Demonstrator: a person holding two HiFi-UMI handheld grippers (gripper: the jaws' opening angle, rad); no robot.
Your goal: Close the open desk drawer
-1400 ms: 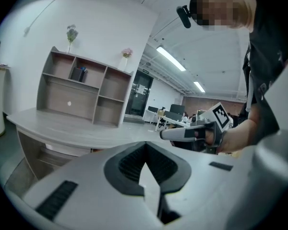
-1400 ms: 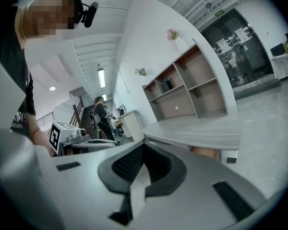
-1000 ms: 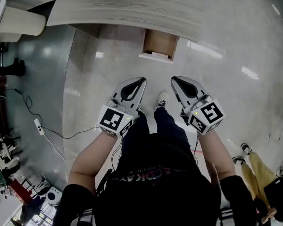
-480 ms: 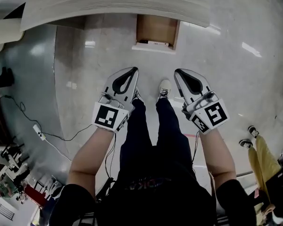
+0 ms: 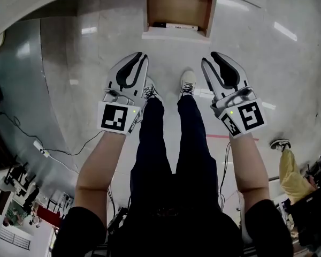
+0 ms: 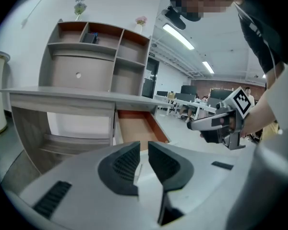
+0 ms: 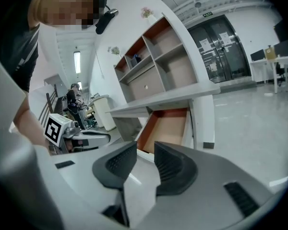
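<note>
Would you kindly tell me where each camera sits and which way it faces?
Head view: on the person's head, looking steeply down at the floor and open drawer; shows forearms, legs, left gripper and right gripper.
Left gripper view: rides the left gripper, facing the desk and drawer; its own jaws show, just opening, nothing between them.
Right gripper view: rides the right gripper, facing the same drawer; its jaws likewise just opening, empty.
Shared: all see the drawer; each gripper view catches the other gripper.

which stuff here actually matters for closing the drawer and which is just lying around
For the job:
- open drawer
- desk it slides into

Just lying about:
- marker pen in the drawer
- cable on the floor
- shelf unit on the desk
</note>
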